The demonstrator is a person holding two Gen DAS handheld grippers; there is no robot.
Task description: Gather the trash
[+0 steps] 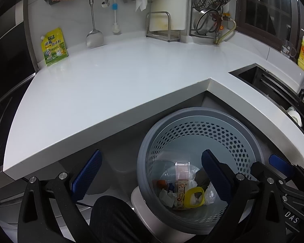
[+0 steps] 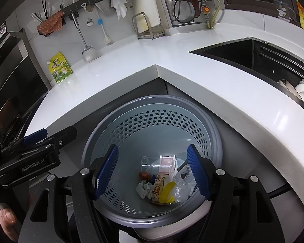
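Round perforated grey bin (image 2: 152, 125) w/ crumpled trash (image 2: 166, 184); ribbed blue pads.

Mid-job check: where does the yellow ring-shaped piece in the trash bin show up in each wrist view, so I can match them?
Left wrist: yellow ring lies low right of centre, on the bin's bottom beside the left gripper's right finger.
Right wrist: it lies low centre, between the right gripper's open fingers.
Shared landmark: the grey perforated bin.

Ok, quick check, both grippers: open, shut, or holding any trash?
Left gripper: open, holding nothing, beside the trash bin.
Right gripper: open, holding nothing, over the bin's mouth.
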